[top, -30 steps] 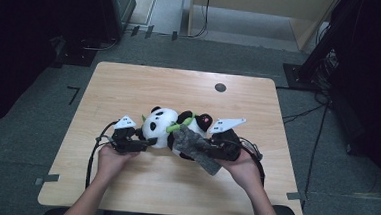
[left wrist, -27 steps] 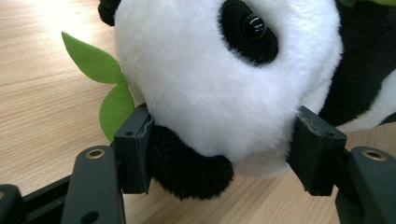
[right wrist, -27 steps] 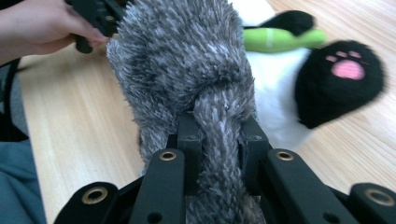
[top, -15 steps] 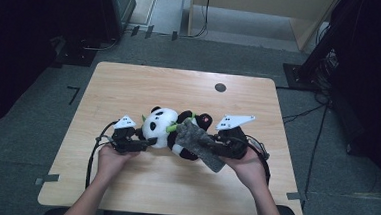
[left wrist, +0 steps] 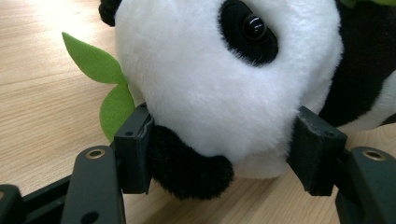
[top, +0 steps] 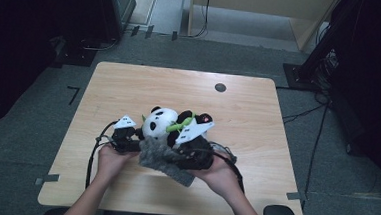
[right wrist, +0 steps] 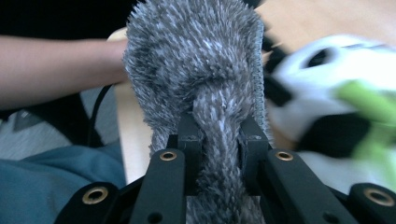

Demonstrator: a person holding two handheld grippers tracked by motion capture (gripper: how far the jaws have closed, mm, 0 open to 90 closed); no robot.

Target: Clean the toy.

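Wooden table point(top: 130, 84), dark equipment around it: I have a stuffed panda point(top: 163, 123) lying near the front edge. My left gripper point(left wrist: 219, 154) has its jaws pressed on either side of the panda's white head, a green felt leaf point(left wrist: 95, 63) just beside one jaw. My right gripper point(right wrist: 219, 154) is clamped tight on a fuzzy grey cloth point(right wrist: 196, 60), held beside the toy; whether cloth and panda touch I can't quite tell, the view there being blurred.

The panda point(right wrist: 327, 88) is motion-blurred in the right gripper view, its body cut off.
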